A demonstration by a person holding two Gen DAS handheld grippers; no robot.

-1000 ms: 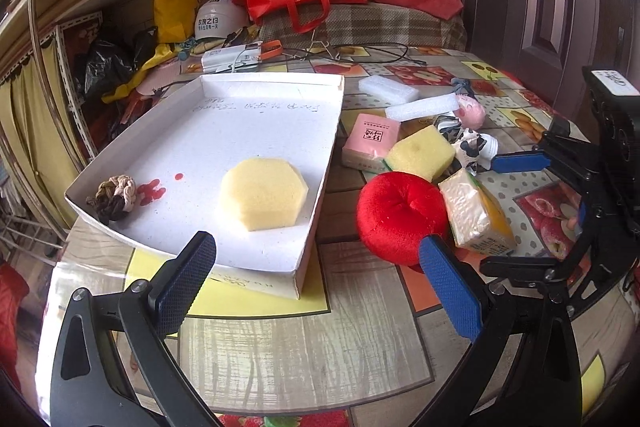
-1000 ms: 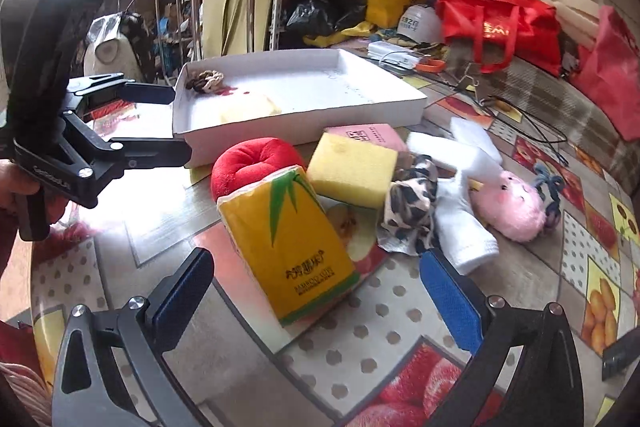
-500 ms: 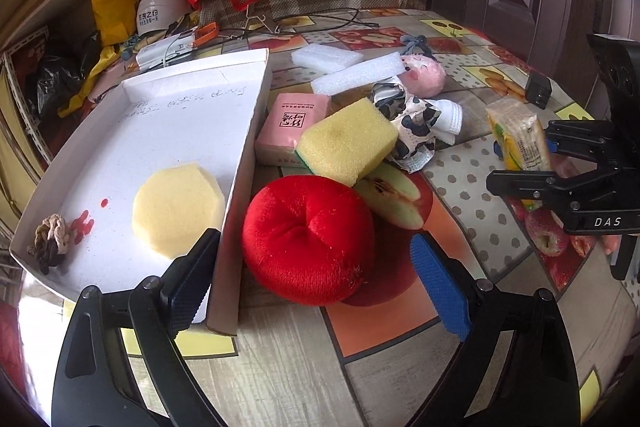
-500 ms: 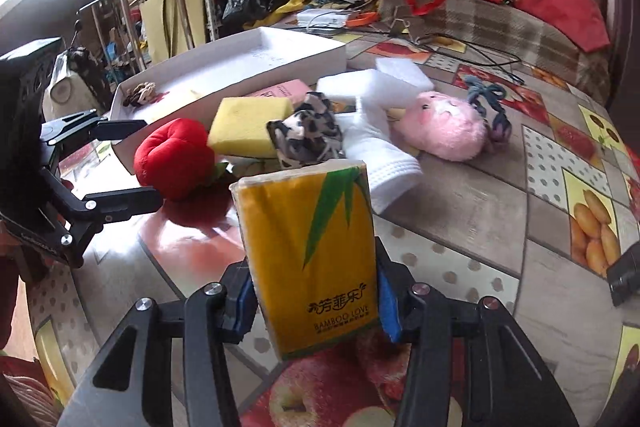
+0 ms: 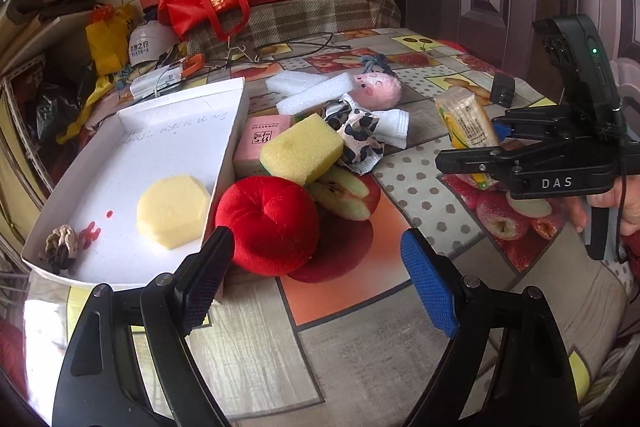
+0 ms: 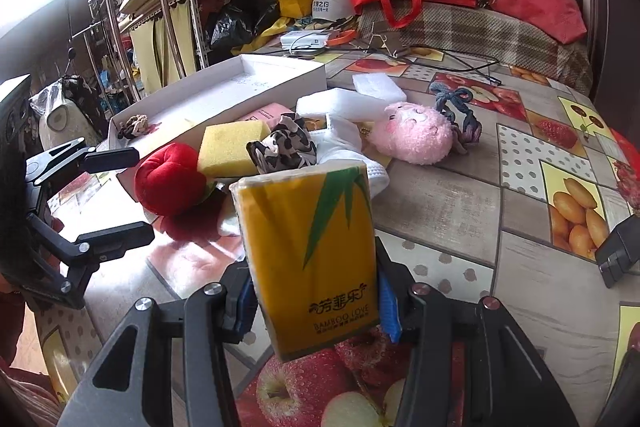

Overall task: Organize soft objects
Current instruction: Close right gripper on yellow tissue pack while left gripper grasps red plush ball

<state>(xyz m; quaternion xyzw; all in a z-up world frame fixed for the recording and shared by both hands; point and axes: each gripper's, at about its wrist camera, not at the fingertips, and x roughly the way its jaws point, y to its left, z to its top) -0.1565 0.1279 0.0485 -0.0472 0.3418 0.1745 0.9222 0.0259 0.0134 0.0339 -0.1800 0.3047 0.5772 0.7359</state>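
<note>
A fruit-print tablecloth covers the table. In the left wrist view, the left gripper is closing, jaws apart, nothing between them; the red plush cushion lies just ahead, touching the white tray, which holds a yellow sponge disc. In the right wrist view, the right gripper clamps a yellow tissue pack, well apart from the tray.
</note>
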